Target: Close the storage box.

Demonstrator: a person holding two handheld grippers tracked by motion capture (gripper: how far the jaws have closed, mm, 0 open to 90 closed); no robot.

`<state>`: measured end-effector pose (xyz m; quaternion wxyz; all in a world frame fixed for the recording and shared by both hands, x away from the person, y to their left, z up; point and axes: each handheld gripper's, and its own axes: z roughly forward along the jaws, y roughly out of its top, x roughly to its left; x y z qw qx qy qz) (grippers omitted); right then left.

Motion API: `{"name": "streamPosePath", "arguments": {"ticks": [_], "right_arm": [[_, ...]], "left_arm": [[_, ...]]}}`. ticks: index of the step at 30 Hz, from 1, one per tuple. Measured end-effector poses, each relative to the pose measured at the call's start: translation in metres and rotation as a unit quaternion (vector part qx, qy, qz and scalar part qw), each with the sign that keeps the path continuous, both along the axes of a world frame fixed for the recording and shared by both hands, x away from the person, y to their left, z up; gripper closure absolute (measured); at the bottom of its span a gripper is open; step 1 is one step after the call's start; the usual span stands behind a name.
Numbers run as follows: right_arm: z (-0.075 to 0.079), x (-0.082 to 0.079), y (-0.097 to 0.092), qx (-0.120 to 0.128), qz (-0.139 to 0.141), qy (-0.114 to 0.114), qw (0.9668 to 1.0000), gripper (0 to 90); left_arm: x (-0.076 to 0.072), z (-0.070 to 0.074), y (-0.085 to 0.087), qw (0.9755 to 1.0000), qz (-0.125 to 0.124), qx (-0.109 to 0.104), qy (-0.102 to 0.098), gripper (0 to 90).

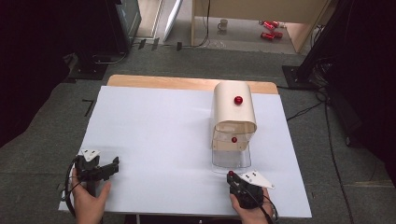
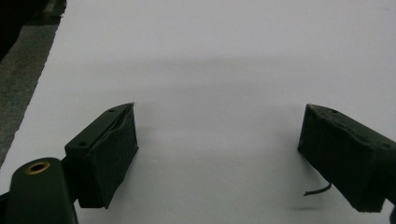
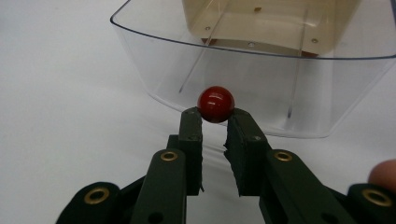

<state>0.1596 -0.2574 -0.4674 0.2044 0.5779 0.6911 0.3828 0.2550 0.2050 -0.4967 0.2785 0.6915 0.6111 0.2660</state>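
Observation:
A beige round-topped box with a red knob on top stands right of the table's middle. A clear plastic drawer juts out of its near side. My right gripper is shut on a small red ball that sits against the drawer's front wall. I cannot tell whether the ball is fixed to the drawer. At the near left my left gripper is held low over the white tabletop, jaws wide apart, with nothing between them.
A second red knob shows on the box's front above the drawer. The white sheet covers a wooden table. On the floor beyond stand a mug, red cans and dark equipment stands at both sides.

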Motion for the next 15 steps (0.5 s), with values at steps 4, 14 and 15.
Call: {"name": "streamPosePath", "arguments": {"ticks": [4, 14, 15], "right_arm": [[0.000, 0.008, 0.000, -0.003, 0.000, -0.002, 1.0000, 77.7], [0.002, 0.026, 0.000, -0.005, -0.004, -0.004, 1.0000, 77.9], [0.002, 0.027, 0.000, -0.006, -0.005, -0.004, 1.0000, 77.9]], "left_arm": [[0.000, 0.000, 0.000, 1.0000, 0.000, 0.000, 0.000, 11.8], [0.000, 0.000, 0.000, 1.0000, 0.000, 0.000, 0.000, 11.8], [0.000, 0.000, 0.000, 1.0000, 0.000, 0.000, 0.000, 11.8]]}}
